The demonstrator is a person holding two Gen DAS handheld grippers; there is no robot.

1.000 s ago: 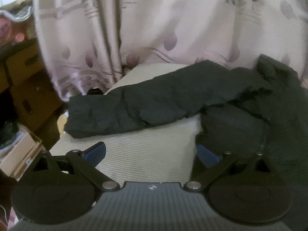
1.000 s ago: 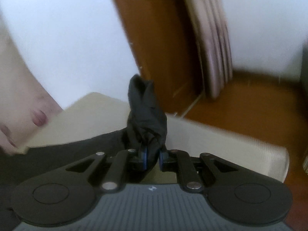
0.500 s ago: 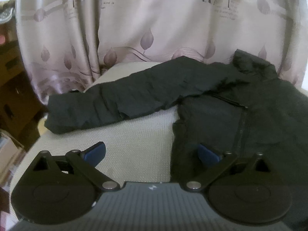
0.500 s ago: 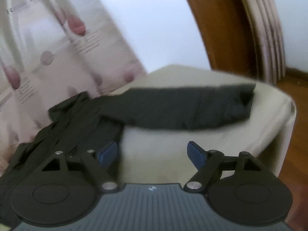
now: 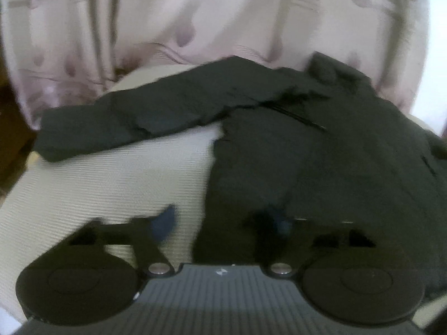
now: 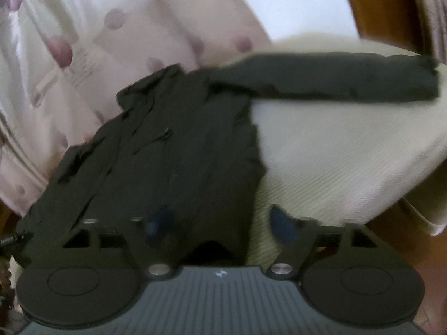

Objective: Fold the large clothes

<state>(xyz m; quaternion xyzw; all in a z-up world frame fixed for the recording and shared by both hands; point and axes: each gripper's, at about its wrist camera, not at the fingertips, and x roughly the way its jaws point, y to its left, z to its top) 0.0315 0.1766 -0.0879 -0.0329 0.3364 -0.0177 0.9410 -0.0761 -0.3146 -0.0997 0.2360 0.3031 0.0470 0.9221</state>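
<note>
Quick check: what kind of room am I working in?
Likely a home bedroom or living room: patterned curtain, wooden door frame, and a cloth-covered surface with the jacket spread on it.

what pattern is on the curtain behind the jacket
Pale pinkish-cream curtain with mauve leaf shapes and faint lettering; it shows best in the right wrist view.

You have one black jacket (image 5: 321,167) spread out, with two sleeves (image 5: 125,122) stretched sideways, one in each view. It lies on one beige ribbed desk (image 5: 111,184), before one patterned curtain (image 5: 195,19).
</note>
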